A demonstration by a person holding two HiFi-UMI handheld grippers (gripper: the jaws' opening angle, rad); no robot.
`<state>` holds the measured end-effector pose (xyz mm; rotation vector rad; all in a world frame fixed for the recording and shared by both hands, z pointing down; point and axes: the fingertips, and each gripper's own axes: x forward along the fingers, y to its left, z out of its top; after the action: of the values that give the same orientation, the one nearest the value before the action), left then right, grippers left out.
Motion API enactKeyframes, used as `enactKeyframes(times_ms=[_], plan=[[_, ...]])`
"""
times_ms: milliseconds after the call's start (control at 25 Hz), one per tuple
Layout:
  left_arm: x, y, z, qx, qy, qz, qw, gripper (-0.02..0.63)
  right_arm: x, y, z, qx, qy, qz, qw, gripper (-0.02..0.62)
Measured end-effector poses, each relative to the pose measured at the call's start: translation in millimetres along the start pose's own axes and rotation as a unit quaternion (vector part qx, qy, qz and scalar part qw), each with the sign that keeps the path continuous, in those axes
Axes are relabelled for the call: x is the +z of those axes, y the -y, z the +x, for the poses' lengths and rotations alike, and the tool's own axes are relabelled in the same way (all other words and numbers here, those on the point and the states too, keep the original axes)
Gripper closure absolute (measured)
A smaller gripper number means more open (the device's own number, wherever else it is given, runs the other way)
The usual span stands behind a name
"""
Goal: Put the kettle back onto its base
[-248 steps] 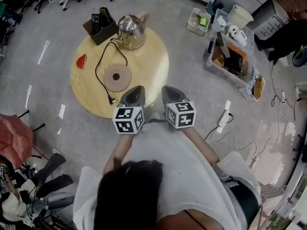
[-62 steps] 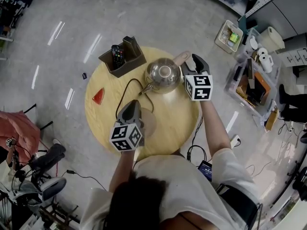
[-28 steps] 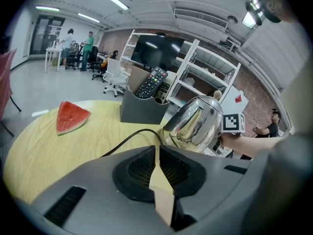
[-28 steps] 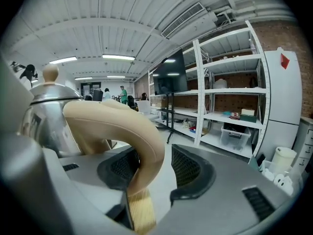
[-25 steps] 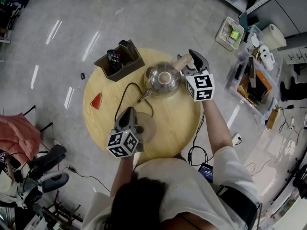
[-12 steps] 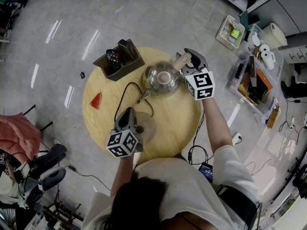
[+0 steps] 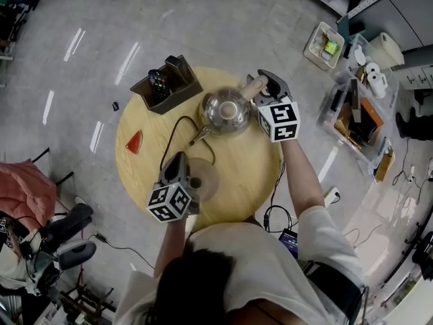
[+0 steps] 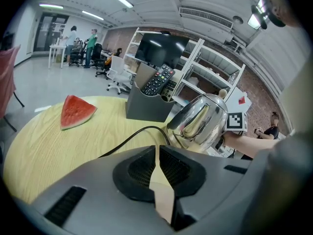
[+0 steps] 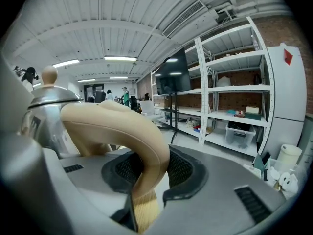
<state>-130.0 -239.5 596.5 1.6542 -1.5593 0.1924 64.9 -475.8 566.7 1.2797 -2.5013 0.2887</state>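
Observation:
A shiny steel kettle (image 7: 226, 112) stands at the far side of the round wooden table (image 7: 247, 168). Its beige handle (image 7: 252, 87) points right. My right gripper (image 7: 262, 80) reaches it from the right. In the right gripper view its jaws are closing, and the handle (image 9: 122, 126) fills the gap between the pads of that gripper (image 9: 146, 161). The round base (image 7: 203, 178) lies near the table's front, its black cable (image 7: 169, 137) looping toward the kettle. My left gripper (image 7: 179, 160) hovers at the base's left edge, shut and empty (image 8: 156, 148). The kettle (image 8: 200, 121) shows beyond it.
A watermelon slice (image 7: 134, 142) lies at the table's left. A grey holder with remotes (image 7: 166, 83) stands at the far left of the table, also in the left gripper view (image 8: 146, 99). Boxes and cables sit on the floor to the right (image 7: 352, 107).
The right gripper's jaws have drawn in around the kettle handle. The kettle, the base and the left gripper have stayed where they were.

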Motion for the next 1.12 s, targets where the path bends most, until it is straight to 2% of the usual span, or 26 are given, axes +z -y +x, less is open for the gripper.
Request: enactKeyframes(times_ms=[720, 1120], plan=[[-3.7, -4.4, -10.8, -0.004, 0.008, -0.03, 0.9995, 0.561, -6.8, 4.8, -22.6, -0.065, 0.011, 0.091, 0.994, 0.465], [2.5, -11.7, -20.7, 0.007, 0.026, -0.035, 0.999, 0.561, 10.1, 3.2, -36.3, -0.076, 0.024, 0.123, 0.989, 0.465]])
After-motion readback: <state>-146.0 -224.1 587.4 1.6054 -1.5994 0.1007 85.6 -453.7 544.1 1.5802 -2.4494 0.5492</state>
